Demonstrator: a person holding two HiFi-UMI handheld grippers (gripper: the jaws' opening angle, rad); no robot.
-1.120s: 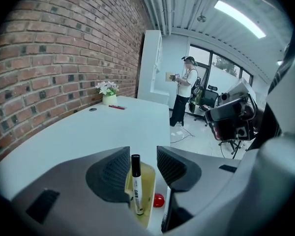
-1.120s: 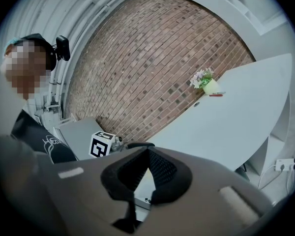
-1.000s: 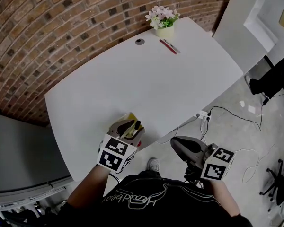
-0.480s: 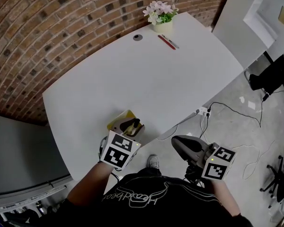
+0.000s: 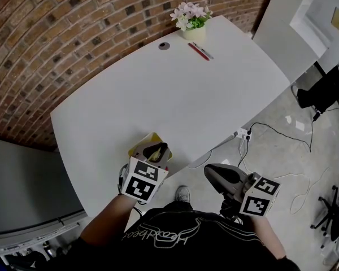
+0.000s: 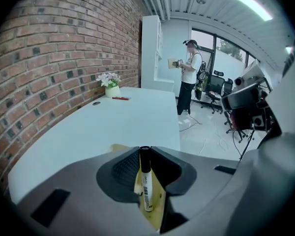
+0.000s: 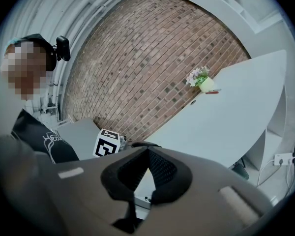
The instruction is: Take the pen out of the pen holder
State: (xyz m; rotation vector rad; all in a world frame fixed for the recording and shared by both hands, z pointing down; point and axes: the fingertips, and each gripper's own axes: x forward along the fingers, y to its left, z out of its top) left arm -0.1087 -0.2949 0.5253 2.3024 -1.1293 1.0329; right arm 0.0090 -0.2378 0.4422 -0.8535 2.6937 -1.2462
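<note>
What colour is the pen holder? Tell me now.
The pen holder is yellow, clearest in the head view.

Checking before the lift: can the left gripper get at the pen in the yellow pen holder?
Likely yes: the pen stands in the pen holder, right between the jaws of the left gripper, which have just been closing and seem to press its black cap; nothing is in the way.

The table [image 5: 175,100] is lying wide open across its middle, giving free passage from the holder [image 5: 139,146] at the near edge out to the far corner, where a plant [image 5: 192,21], two pens [image 5: 200,52] and a grommet [image 5: 164,45] are crowding. The wall [image 5: 56,38] is closing off the far-left side.
</note>
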